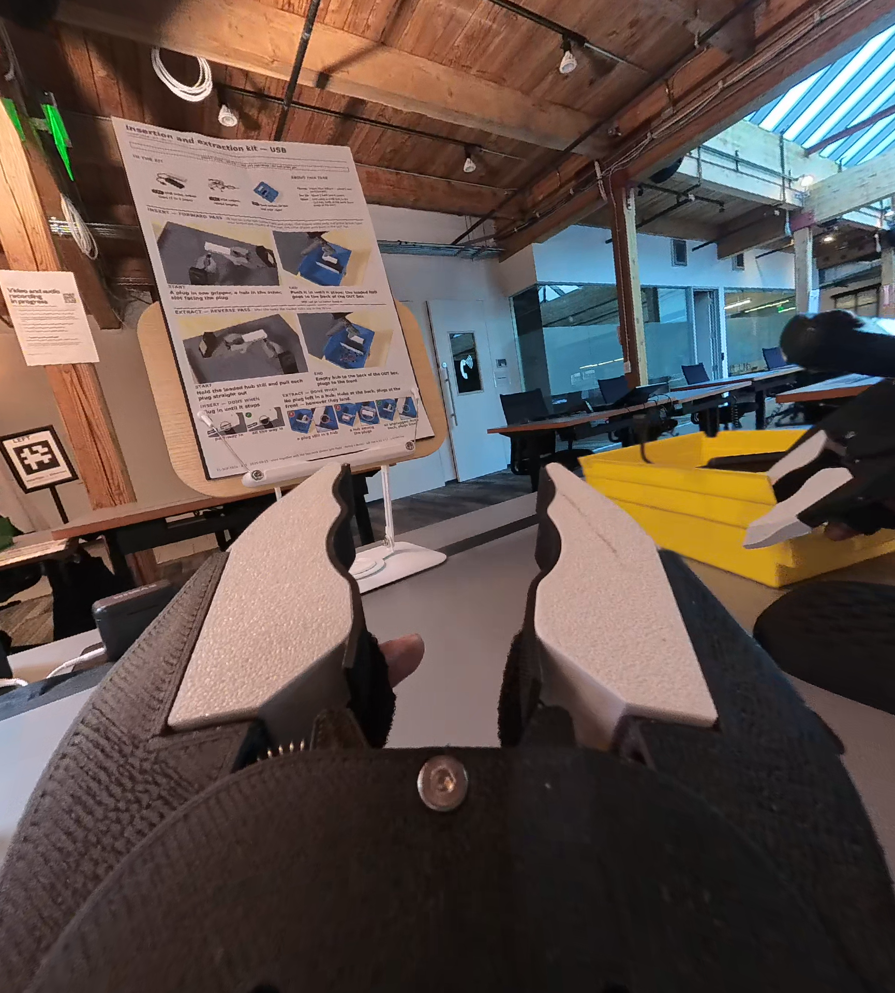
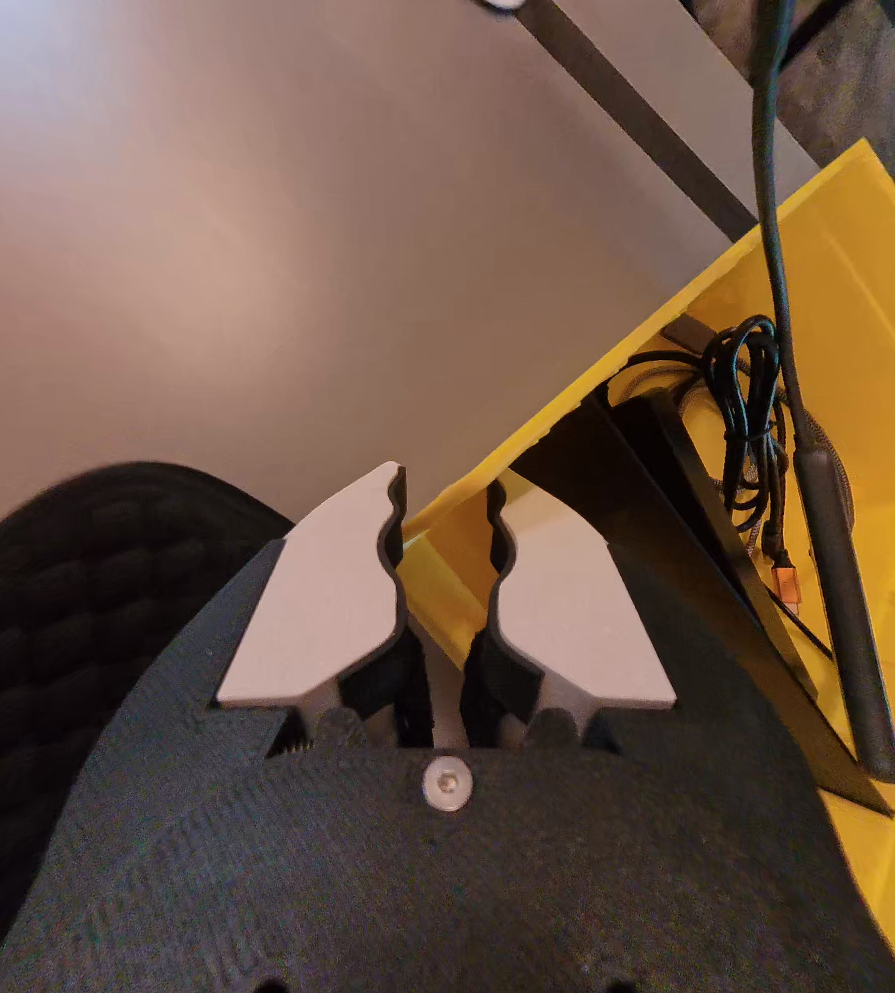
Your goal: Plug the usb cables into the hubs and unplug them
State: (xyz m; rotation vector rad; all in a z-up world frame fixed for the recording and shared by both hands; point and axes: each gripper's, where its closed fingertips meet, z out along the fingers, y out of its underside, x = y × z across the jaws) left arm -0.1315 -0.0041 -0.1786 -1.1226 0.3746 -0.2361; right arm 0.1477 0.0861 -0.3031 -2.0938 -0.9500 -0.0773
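A: Where are your tongs against the yellow bin (image 2: 622, 365)?

B: Your right gripper (image 2: 446, 478) hangs over the bin's near rim, fingers parted with nothing between them. Your left gripper (image 1: 442, 478) sits well left of the bin, spread wide and empty.

A: And the cables?

B: A bundled black usb cable (image 2: 746, 414) lies inside the bin, beside a black divider (image 2: 644, 516); a long dark hub (image 2: 848, 618) lies just right of the bundle.

Printed instruction sheet (image 1: 278, 301) on stand, paper notice (image 1: 46, 317) on post, marker sign (image 1: 37, 458)

Open office: desks (image 1: 622, 414), timber ceiling (image 1: 434, 80)
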